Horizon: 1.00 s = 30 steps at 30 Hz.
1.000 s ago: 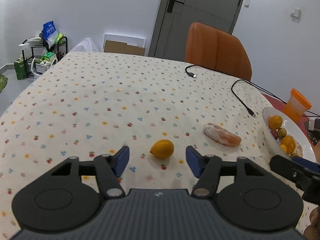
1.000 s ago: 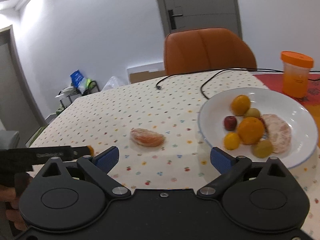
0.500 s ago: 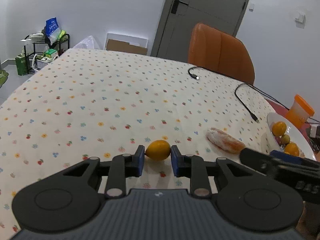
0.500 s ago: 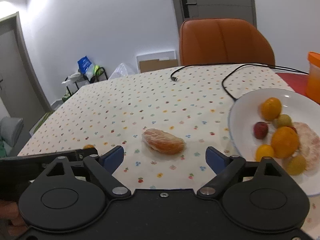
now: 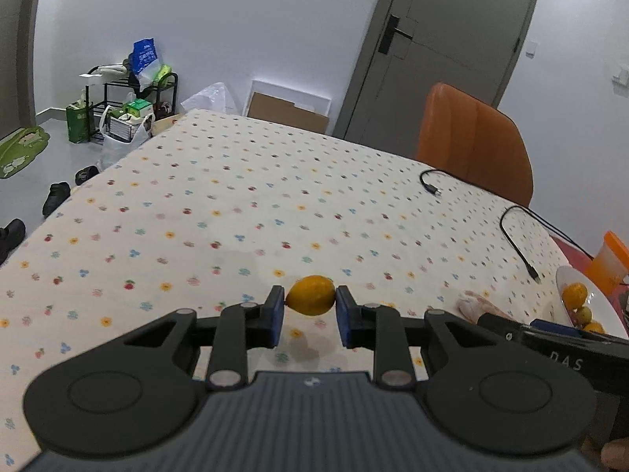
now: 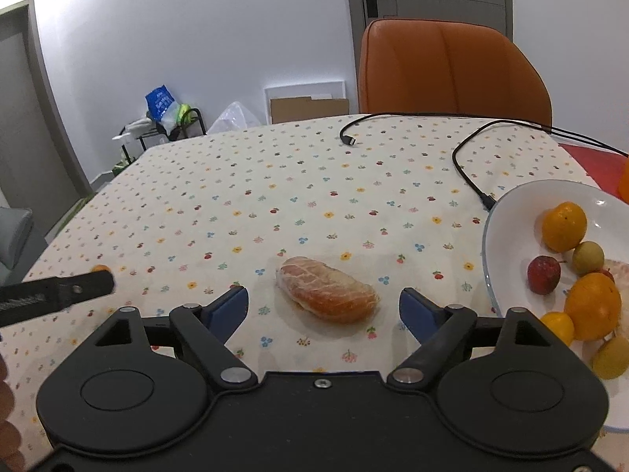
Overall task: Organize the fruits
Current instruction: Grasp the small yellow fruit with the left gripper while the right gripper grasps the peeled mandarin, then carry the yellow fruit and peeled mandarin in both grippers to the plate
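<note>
A small yellow lemon [image 5: 311, 300] is held just above the flowered tablecloth, my left gripper [image 5: 310, 308] shut on it between its blue pads. A peeled orange piece [image 6: 327, 290] lies on the cloth, and my right gripper [image 6: 324, 308] stands open with one finger on each side of it, not touching. At the right a white plate [image 6: 496, 236] holds several fruits, among them an orange [image 6: 563, 226] and a red one [image 6: 543, 274]. In the left wrist view the peeled piece [image 5: 473, 306] and the plate [image 5: 564, 277] lie far right.
Two black cables [image 6: 468, 175] trail across the cloth toward the plate. An orange chair [image 6: 452, 70] stands behind the table. An orange cup [image 5: 609, 261] sits past the plate. The left gripper's finger [image 6: 59, 293] pokes in at the left of the right wrist view.
My left gripper closed on the lemon and lifted it slightly off the cloth. My right gripper moved left from the plate and now straddles the peeled orange piece, still open.
</note>
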{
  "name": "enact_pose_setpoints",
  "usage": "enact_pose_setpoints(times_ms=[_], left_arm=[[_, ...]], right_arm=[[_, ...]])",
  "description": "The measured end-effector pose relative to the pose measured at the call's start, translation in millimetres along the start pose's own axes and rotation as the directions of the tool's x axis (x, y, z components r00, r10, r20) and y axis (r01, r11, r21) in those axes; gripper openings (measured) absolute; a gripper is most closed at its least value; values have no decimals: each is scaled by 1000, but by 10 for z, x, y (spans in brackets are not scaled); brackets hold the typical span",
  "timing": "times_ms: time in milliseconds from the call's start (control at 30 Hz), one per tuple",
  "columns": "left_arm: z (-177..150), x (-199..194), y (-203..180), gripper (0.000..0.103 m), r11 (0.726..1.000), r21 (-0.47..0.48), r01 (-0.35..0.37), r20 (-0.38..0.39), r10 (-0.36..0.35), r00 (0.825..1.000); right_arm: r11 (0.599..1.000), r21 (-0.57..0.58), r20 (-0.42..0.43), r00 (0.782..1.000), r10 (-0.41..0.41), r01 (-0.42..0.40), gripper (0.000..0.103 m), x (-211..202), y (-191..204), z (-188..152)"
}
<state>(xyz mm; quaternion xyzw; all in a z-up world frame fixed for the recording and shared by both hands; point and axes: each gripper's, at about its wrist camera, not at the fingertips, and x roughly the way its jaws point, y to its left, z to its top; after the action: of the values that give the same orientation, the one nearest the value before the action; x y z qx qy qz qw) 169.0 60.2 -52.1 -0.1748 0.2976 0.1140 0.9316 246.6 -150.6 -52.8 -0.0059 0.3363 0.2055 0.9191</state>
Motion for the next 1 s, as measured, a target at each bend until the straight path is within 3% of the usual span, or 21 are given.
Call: enact_pose_setpoints(times_ms=[333,400,467,1000], left_arm=[[66,-116,286,26,997,-60,-41,27,43,999],[66,-148,318,26,997,-69,-42,32,44,998],[60,-169,333,26,996,-74,-46,33,49,998],[62,-363,252,26,998,-45,-33,49,35,998]], right_arm=[[995,-83,-7,998,-58,57,83,234,167,-11],[994,-88,8,998,-67,67,75,239,208,-15],[992,-92,25,996,-85,87,61,242,232,-5],[997,-71,96,995,-12,19,59,-232,295,-47]])
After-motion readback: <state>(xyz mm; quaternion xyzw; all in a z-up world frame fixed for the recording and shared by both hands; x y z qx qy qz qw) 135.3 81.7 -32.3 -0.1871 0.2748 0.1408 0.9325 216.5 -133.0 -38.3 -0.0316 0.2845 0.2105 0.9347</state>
